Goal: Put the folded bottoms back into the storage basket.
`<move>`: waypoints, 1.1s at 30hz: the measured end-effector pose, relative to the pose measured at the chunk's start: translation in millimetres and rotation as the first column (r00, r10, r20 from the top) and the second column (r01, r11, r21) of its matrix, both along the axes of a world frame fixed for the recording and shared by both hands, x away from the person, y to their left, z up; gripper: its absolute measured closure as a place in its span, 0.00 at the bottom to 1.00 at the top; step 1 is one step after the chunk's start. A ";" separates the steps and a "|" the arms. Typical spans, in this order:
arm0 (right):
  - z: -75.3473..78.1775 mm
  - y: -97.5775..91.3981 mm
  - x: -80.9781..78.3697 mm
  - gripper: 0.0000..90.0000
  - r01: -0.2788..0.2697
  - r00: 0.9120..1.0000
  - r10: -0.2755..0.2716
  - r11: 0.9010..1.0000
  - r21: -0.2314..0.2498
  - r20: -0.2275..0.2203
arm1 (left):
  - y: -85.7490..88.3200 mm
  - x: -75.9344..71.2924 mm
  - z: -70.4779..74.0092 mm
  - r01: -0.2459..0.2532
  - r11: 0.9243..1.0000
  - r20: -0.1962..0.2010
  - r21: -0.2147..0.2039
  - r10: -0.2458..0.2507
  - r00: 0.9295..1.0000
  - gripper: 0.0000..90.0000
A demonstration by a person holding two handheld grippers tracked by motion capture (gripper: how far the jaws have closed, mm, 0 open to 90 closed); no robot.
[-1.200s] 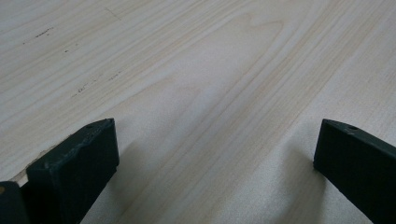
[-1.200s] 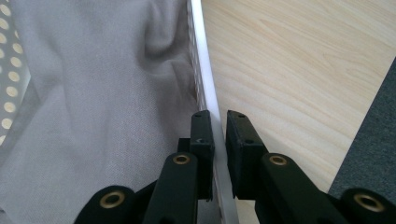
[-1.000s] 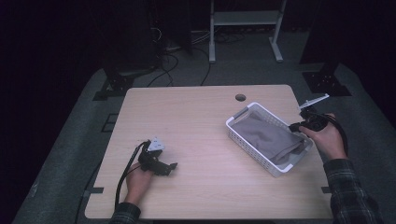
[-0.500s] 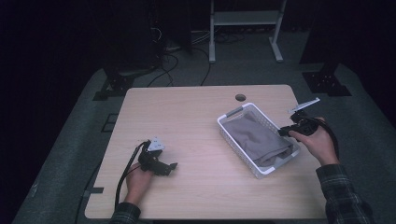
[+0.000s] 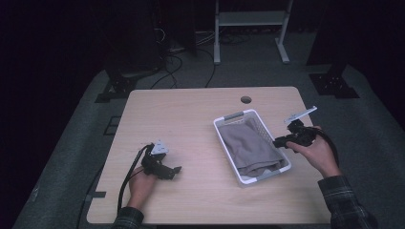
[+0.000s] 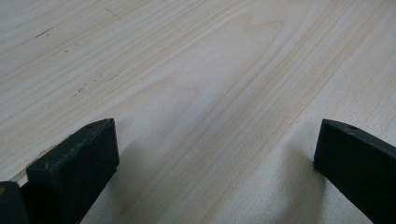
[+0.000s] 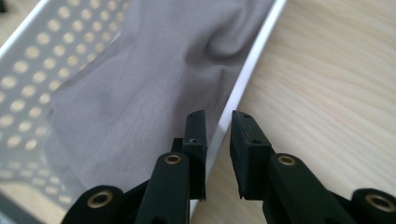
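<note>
The white perforated basket (image 5: 258, 179) is being shown on the right half of the bench (image 5: 191, 114), set at an angle, with a grey cloth (image 5: 250, 148) lying crumpled inside it and covering most of its floor. The right gripper (image 5: 277, 142) is being held at the basket's right long side. In the right gripper view its fingers (image 7: 196, 135) are being kept narrow and astride the thin white rim (image 7: 252, 60), one finger over the cloth (image 7: 154, 84) and the other over bare wood. The jaws have just been opening a little, and a slit of light is being left between them, so the rim is judged to be no longer pinched.

The left gripper (image 5: 176, 169) is being rested low on the bench near the front left, well apart from the basket. Its fingers (image 6: 74, 158) are being kept wide, with nothing but wood grain between them.

As a judgement, the placing of the basket is being finished and the grip on its rim is being let go. The cloth is not yet being touched by either gripper, so any lifting out or folding of it is being left to do.
</note>
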State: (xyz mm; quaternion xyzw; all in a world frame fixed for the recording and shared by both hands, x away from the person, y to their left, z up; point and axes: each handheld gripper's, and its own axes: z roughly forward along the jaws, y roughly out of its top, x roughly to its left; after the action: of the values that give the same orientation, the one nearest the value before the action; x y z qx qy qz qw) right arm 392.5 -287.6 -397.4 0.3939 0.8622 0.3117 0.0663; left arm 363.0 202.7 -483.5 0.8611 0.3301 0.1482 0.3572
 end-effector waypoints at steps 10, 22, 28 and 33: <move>1.1 25.3 -15.0 0.81 -0.089 0.996 0.090 0.995 0.037 -0.017 | 0.0 -0.1 0.0 -0.001 1.000 0.000 0.000 0.001 1.000 0.00; 2.9 54.7 -27.0 0.80 -0.184 0.983 0.185 0.981 0.053 -0.012 | 0.0 -0.1 0.0 -0.001 1.000 0.000 0.000 0.001 1.000 0.00; 2.8 54.5 -28.0 0.76 -0.173 0.985 0.173 0.983 0.057 0.000 | 0.0 -0.1 0.0 -0.002 1.000 0.000 0.000 0.002 1.000 0.00; 4.4 41.1 -30.2 0.60 -0.121 0.991 0.116 0.989 0.082 0.068 | 0.0 -0.1 0.1 -0.002 1.000 0.000 0.000 0.002 1.000 0.00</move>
State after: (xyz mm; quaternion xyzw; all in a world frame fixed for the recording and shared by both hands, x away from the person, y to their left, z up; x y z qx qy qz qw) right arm 362.3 -246.6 -392.9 0.3343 0.8672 0.3644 0.0578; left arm 362.9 202.7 -483.4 0.8608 0.3308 0.1485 0.3570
